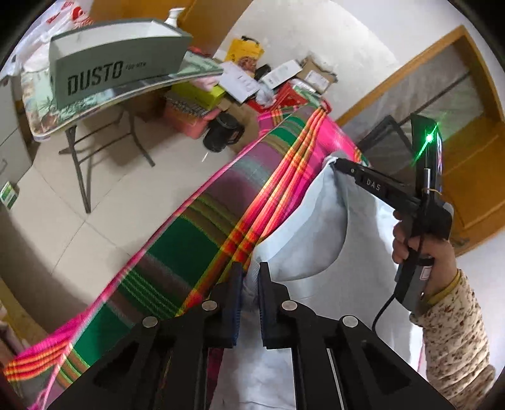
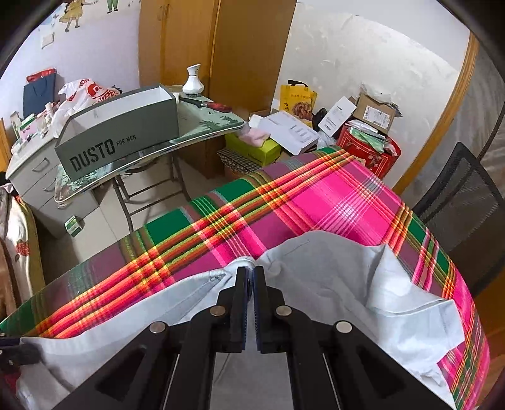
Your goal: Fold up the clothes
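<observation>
Over the plaid cloth (image 2: pixel 315 202), the pale garment (image 2: pixel 315 277) hangs stretched between the left gripper (image 1: pixel 250 274) and right gripper (image 2: pixel 251 277), each clamped on one edge, its long axis running between them.

Garment (image 2: pixel 331 277) cut off — lower edge.

Lived-in home room, likely a bedroom or spare room. Wooden wardrobe (image 2: pixel 217 47) and door frame (image 2: pixel 442 104), cartoon wall stickers (image 2: pixel 72 12), folding table (image 2: pixel 202 126) with shoebox (image 2: pixel 120 126) and white vase (image 2: pixel 192 79), grey drawer unit (image 2: pixel 47 189), floor piled with cartons and bags (image 2: pixel 341 126), bright plaid cloth (image 2: pixel 315 202) over the work surface.
</observation>
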Demonstrator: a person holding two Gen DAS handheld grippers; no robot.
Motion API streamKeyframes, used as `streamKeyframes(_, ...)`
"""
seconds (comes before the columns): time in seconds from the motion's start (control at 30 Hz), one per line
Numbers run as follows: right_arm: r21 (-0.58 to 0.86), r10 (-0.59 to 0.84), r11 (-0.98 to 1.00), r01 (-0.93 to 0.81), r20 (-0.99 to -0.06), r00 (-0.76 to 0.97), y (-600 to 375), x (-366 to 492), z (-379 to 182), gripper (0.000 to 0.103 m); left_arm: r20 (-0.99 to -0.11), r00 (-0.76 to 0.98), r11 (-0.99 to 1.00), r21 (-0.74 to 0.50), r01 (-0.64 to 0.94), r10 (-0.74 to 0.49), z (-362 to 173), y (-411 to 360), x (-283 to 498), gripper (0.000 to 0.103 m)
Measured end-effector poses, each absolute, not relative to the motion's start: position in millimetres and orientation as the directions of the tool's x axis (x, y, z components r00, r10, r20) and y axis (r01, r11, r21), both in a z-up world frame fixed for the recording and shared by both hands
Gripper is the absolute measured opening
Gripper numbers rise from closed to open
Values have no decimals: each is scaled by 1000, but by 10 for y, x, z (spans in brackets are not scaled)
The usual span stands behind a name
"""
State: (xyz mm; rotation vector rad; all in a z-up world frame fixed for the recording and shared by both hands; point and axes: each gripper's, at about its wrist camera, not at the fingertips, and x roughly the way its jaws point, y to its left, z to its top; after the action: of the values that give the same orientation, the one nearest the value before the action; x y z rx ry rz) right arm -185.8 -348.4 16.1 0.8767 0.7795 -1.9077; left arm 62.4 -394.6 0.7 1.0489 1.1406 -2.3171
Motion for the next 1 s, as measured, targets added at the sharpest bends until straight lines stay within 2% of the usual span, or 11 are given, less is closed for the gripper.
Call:
streamKeyframes(0.13, -203, -424, -413, 888, -820, -385, -3528, -1824, 64, 6, -755, -656, -616, -522, 590, 12, 19, -3932, 626, 14)
streamKeyframes(0.17, -206, -414, -411, 888, -826, -383, -3537, -1816, 45, 9, -753, -658, -617, -524, 586, 15, 33, -3928, 643, 18)
streamKeyframes(0.2, -209, -404, -409, 888, -831, -382, -3546, -1808, 26, 10, -754, -657, -623, -517, 587, 7, 62, -3922, 673, 26)
streamKeyframes(0.27, -261, -377, -411, 874, -824, -423, -3555, -1771, 29, 20, -751, -660, -620, -508, 597, -20, 131, -3924, 777, 37)
streamKeyframes(0.37, -270, -380, -451, 851, -805, -456, -3479, -1726, 160, 21, -741, -670, -609, -512, 606, -44, 202, -3935, 959, 42)
streamKeyframes(0.4, -261, -385, -458, 850, -803, -454, -3441, -1709, 211, 21, -740, -670, -612, -499, 613, -68, 238, -3930, 1043, 49)
streamKeyframes(0.43, -259, -387, -465, 847, -801, -457, -3406, -1692, 258, 21, -747, -660, -623, -479, 619, -81, 263, -3915, 1115, 52)
streamKeyframes(0.5, -270, -385, -477, 836, -791, -475, -3315, -1641, 360, 22, -751, -659, -629, -489, 605, -50, 265, -3884, 1219, 52)
streamKeyframes(0.6, -254, -402, -489, 835, -784, -474, -3123, -1507, 558, 22, -755, -653, -658, -526, 538, 70, 217, -3763, 1313, 52)
streamKeyframes(0.87, -198, -486, -458, 866, -760, -431, -2110, -824, 1101, 22, -819, -569, -784, -399, 476, 72, 193, -3346, 1393, 52)
streamKeyframes(1.0, -180, -527, -401, 898, -757, -387, -1701, -279, 1061, 22, -809, -582, -730, -447, 517, 84, 160, -3401, 1434, 53)
